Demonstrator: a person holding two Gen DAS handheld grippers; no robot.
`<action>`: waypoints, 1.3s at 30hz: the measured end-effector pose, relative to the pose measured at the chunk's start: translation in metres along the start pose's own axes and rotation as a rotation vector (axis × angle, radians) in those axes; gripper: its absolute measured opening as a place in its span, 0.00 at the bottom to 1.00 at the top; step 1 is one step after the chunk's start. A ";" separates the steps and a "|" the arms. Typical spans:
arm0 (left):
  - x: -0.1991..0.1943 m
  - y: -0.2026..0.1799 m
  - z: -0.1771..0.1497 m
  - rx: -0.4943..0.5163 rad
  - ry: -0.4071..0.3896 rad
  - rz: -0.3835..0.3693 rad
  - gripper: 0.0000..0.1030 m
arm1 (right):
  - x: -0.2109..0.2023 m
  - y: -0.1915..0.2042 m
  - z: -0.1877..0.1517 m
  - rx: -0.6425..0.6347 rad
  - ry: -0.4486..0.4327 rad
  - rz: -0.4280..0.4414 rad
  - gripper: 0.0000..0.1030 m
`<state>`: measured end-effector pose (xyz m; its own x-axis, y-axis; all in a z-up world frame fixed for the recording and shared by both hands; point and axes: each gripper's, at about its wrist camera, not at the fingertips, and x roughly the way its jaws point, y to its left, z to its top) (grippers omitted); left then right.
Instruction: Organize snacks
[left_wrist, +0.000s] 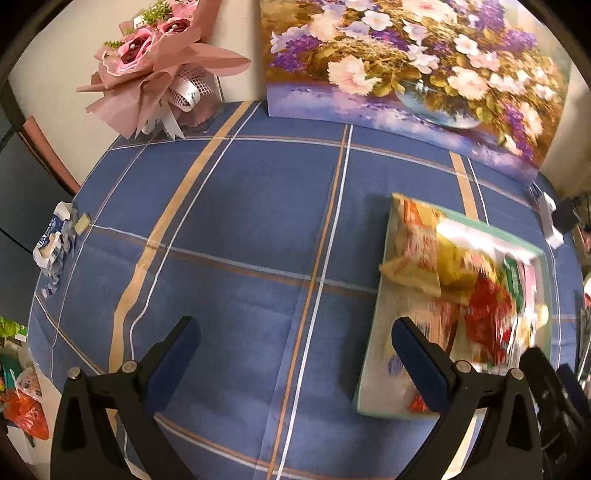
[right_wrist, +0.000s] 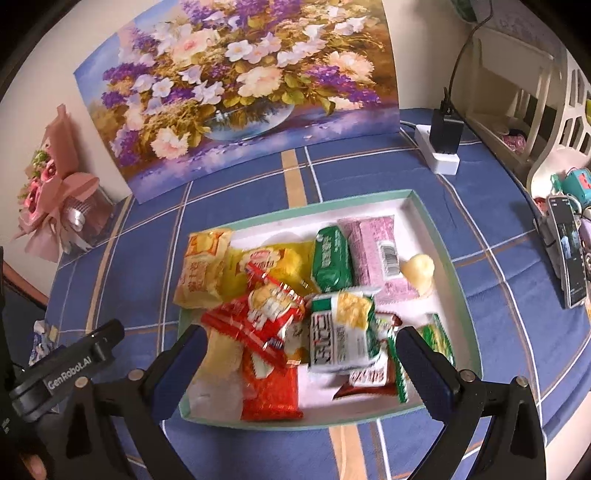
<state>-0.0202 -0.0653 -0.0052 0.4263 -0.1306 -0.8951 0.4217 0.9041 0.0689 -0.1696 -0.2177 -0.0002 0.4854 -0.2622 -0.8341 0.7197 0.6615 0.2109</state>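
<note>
tray: shallow white tray with pale green rim (right_wrist: 421, 206) sits on the blue plaid tablecloth (right_wrist: 480, 184), toward the table's right side, long axis running back toward the flower painting (right_wrist: 236, 85) propped at the rear edge.
snacks: all visible packets lie inside the tray, none seen loose on the cloth. Orange packet (right_wrist: 203, 269) at the left rim, yellow packet (right_wrist: 273, 258) beside it, dark green packet (right_wrist: 330, 260) and pink packet (right_wrist: 376, 251) toward the back, red packets (right_wrist: 266, 314) and a green-white packet (right_wrist: 343, 332) piled at the front.
why piled: front packets overlap, so the tray looks filled but not sorted; fits either a load-in ending or a tidy-up pending.
right tongs (right_wrist: 301, 354): jaws spread wide, nothing held, hovering over the tray's front half, straddling the red and green-white packets.
left tongs (left_wrist: 293, 349): jaws wide apart, empty, over bare cloth left of the tray; its right finger overlaps the tray's near-left corner in view.
risk: overlapping glossy wrappers, likely to slide when pinched.
</note>
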 end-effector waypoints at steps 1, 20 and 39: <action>-0.002 0.001 -0.004 0.007 0.000 0.002 1.00 | -0.002 0.002 -0.003 -0.003 -0.002 0.003 1.00; -0.012 0.031 -0.050 0.031 0.032 -0.021 1.00 | -0.018 0.019 -0.054 -0.086 0.025 -0.019 1.00; -0.006 0.042 -0.045 0.011 0.043 -0.005 1.00 | -0.015 0.024 -0.052 -0.119 0.034 -0.051 1.00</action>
<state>-0.0413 -0.0078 -0.0164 0.3894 -0.1173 -0.9136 0.4326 0.8989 0.0690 -0.1852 -0.1609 -0.0095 0.4312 -0.2747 -0.8594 0.6782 0.7269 0.1079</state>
